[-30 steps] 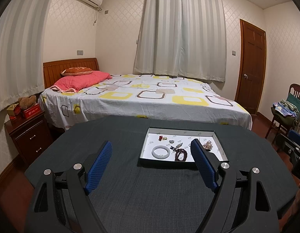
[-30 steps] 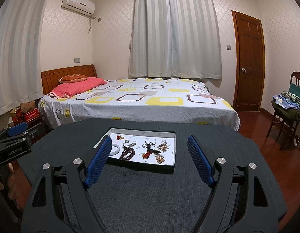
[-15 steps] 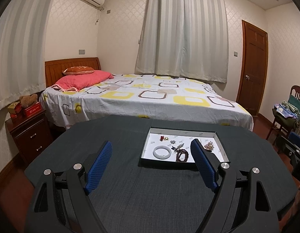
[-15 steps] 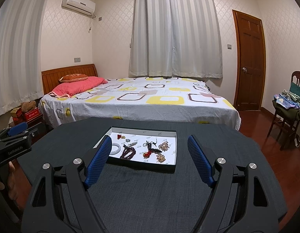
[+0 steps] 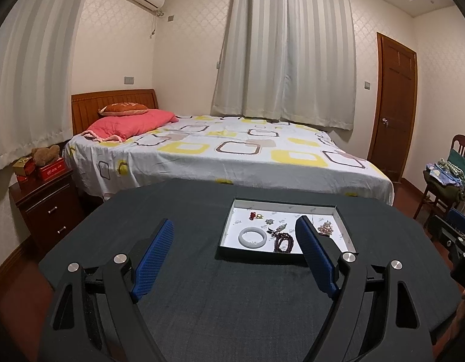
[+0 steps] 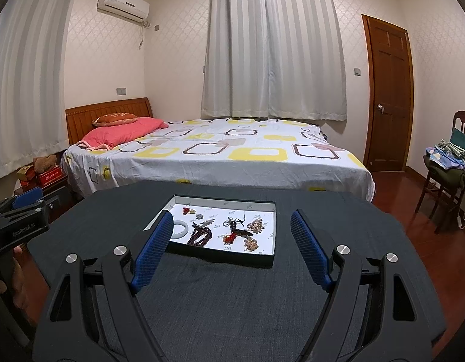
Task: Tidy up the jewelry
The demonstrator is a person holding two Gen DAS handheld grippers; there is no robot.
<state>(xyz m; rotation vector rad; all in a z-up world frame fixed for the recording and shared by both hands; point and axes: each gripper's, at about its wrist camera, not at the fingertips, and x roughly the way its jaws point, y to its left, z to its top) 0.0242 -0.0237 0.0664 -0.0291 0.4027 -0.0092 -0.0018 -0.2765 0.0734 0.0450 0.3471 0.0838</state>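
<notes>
A shallow dark tray with a white floor (image 5: 344, 226) (image 6: 271, 205) sits on the dark cloth table (image 5: 232, 301) (image 6: 232, 295). It holds a pale jade bangle (image 5: 252, 237) (image 6: 181, 228), a dark red bead bracelet (image 5: 283, 242) (image 6: 200, 236), a small red charm (image 5: 252, 215) (image 6: 186, 210), a red knotted pendant (image 6: 234, 235) and golden bead clusters (image 5: 324, 228) (image 6: 256, 225). My left gripper (image 5: 236, 258) is open and empty, short of the tray. My right gripper (image 6: 232, 249) is open and empty, short of the tray's near edge.
A bed (image 5: 220, 150) stands beyond the table. A nightstand (image 5: 48, 202) with a teddy bear and boxes is at left. A chair with clothes (image 6: 449, 166) and a wooden door (image 6: 389, 96) are at right. The other gripper shows at each view's side edge (image 6: 18, 220).
Both views have tilted slightly; the tray sits a little lower and nearer in the frames. Both grippers stay open and empty.
</notes>
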